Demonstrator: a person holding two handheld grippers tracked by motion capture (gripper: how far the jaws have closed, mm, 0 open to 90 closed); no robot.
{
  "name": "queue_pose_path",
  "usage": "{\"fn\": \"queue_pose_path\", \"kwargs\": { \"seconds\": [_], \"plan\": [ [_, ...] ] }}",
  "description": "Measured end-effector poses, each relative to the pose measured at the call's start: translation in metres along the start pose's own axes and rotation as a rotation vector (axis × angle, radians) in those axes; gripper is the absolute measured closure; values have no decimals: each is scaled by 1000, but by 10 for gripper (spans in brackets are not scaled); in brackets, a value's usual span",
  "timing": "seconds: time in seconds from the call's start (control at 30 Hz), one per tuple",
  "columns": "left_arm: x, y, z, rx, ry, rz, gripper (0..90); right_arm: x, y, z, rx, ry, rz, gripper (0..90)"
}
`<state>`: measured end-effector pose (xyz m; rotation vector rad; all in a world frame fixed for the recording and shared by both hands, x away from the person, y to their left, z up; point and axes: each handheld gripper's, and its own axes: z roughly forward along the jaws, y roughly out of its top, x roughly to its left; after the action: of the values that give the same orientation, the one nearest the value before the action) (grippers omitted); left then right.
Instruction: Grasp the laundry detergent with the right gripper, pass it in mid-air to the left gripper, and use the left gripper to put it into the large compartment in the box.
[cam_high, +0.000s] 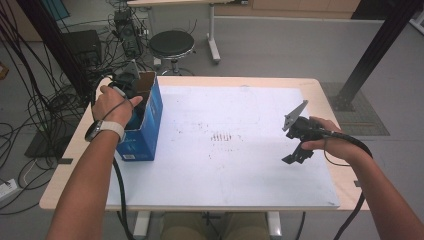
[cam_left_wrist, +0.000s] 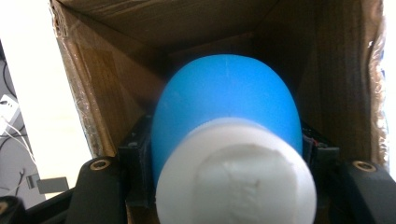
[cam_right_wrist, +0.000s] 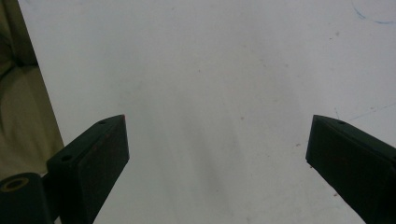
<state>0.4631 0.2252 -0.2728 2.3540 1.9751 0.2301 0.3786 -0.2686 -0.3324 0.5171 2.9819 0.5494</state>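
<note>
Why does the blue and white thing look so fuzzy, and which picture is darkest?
In the left claw view, the blue bottle and its white cap sit too near the lens, so they blur, and the cardboard box is dim inside. The right claw view has soft shadows on the white mat. The high view is evenly lit.

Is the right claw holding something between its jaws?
No, the right claw stands open, with only the bare white table between its jaws.
</note>
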Motion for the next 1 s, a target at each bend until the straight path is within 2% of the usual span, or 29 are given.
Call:
{"fn": "queue_pose_path", "kwargs": {
  "seconds": [0.73, 1.0],
  "plan": [
    [2, -1, 1, -15, -9, 16, 365, 0, 2, 2, 7, 1, -4, 59],
    [1, -1, 0, -25, -24, 27, 284, 1, 0, 2, 7, 1, 0, 59]
  ]
}}
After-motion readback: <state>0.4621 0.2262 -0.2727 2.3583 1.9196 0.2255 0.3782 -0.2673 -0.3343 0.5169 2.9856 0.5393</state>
